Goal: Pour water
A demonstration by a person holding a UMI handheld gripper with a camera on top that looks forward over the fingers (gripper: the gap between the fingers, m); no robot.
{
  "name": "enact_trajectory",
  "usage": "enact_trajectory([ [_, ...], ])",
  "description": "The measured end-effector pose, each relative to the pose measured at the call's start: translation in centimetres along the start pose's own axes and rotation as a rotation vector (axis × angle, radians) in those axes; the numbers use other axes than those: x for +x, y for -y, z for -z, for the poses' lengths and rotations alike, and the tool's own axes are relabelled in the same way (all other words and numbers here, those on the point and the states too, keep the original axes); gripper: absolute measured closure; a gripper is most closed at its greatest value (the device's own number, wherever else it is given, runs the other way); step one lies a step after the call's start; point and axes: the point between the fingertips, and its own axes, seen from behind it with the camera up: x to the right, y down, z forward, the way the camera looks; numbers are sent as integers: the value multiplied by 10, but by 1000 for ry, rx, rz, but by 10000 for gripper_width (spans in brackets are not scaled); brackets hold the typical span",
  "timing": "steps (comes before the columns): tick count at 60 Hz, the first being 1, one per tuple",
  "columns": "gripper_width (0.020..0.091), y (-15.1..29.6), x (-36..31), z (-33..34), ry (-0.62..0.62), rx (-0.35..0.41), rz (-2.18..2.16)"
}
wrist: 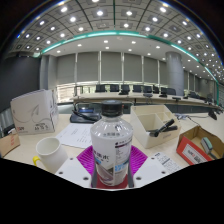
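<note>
A clear plastic water bottle with a white cap and a pale label stands upright between my fingers, filling the space between the magenta pads. Both pads press against its sides, so my gripper is shut on the bottle. The bottle's base is hidden below the fingers. A white cup sits on the table to the left of the bottle, a little ahead of the fingers, its mouth facing up.
A white carton stands at the left behind the cup. Papers lie just behind the bottle. An open cardboard box and a red-printed box sit to the right. Desks with monitors line the back of the room.
</note>
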Motion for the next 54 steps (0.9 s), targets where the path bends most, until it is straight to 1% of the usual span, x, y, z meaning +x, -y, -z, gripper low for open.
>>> enact_trajectory([
  [6, 597, 2, 0, 0, -5, 10, 6],
  [8, 563, 0, 0, -1, -3, 1, 2],
  [10, 531, -4, 1, -1, -5, -24, -2],
  [11, 498, -7, 1, -1, -6, -42, -4],
  [12, 444, -10, 1, 0, -4, -61, -6],
  [14, 293, -12, 0, 3, 6, -88, -9],
  [15, 228, -12, -1, 4, 11, -96, -12],
  [17, 268, -11, -1, 9, 13, -106, -16],
  [18, 273, -9, -1, 11, 12, -110, -17],
  [21, 237, -4, 1, 18, 9, -122, -11],
  [22, 234, -1, 1, 22, 6, -123, -6],
  [32, 246, 30, -8, 77, -14, -153, 9],
  [45, 243, 58, -36, 192, -53, -258, -16],
  [54, 240, 72, -61, 278, -56, -295, -12],
])
